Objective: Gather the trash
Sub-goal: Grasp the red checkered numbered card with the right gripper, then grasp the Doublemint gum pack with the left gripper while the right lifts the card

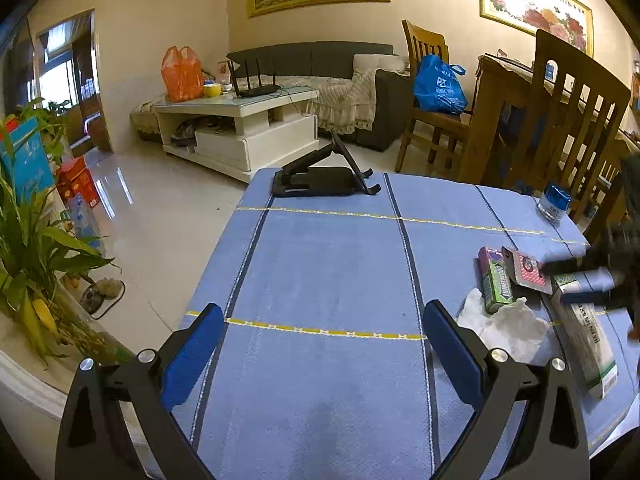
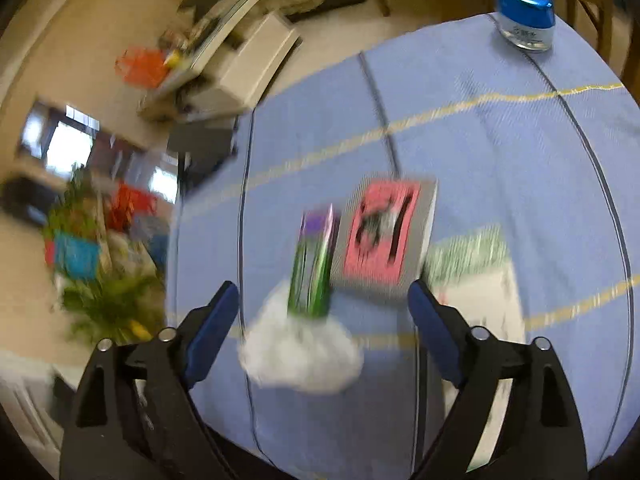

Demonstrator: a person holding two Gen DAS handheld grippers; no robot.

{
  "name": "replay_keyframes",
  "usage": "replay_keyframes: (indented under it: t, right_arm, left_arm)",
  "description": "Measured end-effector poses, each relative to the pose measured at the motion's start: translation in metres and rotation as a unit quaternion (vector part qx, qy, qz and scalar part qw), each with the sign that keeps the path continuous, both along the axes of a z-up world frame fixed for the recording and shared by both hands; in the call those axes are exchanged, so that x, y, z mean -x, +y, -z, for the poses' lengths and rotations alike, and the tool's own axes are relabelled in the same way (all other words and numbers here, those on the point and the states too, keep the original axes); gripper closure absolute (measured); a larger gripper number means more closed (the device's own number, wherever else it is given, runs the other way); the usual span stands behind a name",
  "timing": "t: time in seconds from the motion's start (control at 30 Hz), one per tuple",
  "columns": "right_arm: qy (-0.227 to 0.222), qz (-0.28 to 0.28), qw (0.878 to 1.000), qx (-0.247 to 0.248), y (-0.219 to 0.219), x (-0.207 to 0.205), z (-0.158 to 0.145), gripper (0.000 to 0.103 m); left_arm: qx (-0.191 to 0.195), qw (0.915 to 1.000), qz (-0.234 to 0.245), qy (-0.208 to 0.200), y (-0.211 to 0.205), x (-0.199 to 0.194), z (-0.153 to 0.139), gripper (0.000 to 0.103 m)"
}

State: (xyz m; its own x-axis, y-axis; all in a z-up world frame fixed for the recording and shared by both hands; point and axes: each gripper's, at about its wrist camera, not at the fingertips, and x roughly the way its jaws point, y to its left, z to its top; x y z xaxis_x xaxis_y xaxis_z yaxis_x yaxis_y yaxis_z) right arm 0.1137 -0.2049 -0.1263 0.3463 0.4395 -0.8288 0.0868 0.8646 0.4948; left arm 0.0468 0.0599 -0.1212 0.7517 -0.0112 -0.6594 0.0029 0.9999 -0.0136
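A cluster of trash lies on the blue striped tablecloth (image 1: pixel 320 264): a crumpled white tissue (image 1: pixel 508 328), a green and purple gum pack (image 1: pixel 495 280), a pink and silver wrapper (image 1: pixel 528 270) and a long white and green box (image 1: pixel 592 340). My left gripper (image 1: pixel 324 316) is open and empty above bare cloth, left of the tissue. My right gripper (image 2: pixel 322 292) is open above the tissue (image 2: pixel 300 356), gum pack (image 2: pixel 314 264) and pink wrapper (image 2: pixel 384 232); this view is blurred. It shows dark and blurred in the left wrist view (image 1: pixel 576 280) over the trash.
A black phone stand (image 1: pixel 324 178) sits at the table's far edge. A small jar with a blue lid (image 1: pixel 554 200) stands at the far right, also in the right wrist view (image 2: pixel 526 16). Wooden chairs (image 1: pixel 568 108) stand right, a plant (image 1: pixel 36 248) left.
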Motion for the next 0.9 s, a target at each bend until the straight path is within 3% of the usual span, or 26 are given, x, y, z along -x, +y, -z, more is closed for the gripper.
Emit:
replay_keyframes:
  t: [0.1,0.17,0.3,0.43,0.53,0.67,0.9]
  right_arm:
    - [0.007,-0.013,0.999,0.038,-0.003,0.010,0.008,0.018]
    - [-0.002,0.020,0.995,0.095,-0.021,0.012,0.002,0.020]
    - [0.000,0.065,0.995,0.072,-0.052,0.004,-0.006,0.017]
    - [0.000,0.043,0.996,0.083,-0.029,-0.020,-0.004,0.019]
    - [0.022,0.034,0.996,0.078,-0.009,-0.042,0.013,0.033]
    - [0.013,0.031,0.992,0.122,0.008,-0.050,0.019,0.041]
    - [0.007,0.022,0.987,0.161,0.020,-0.059,0.024,0.040]
  left_arm:
    - [-0.001,1.0000,0.002,-0.003,-0.003,0.002,-0.002,0.007]
    - [-0.006,1.0000,0.003,-0.007,-0.006,0.003,-0.002,0.007]
    - [-0.007,1.0000,0.005,-0.003,-0.009,0.001,-0.001,0.007]
    - [-0.005,1.0000,0.005,-0.002,-0.009,0.001,0.000,0.007]
    - [-0.007,1.0000,0.006,-0.002,-0.007,0.002,0.001,0.007]
    - [-0.004,1.0000,0.007,0.004,-0.004,0.000,0.004,0.007]
    - [-0.014,0.9998,0.013,0.004,-0.012,0.001,0.006,0.007]
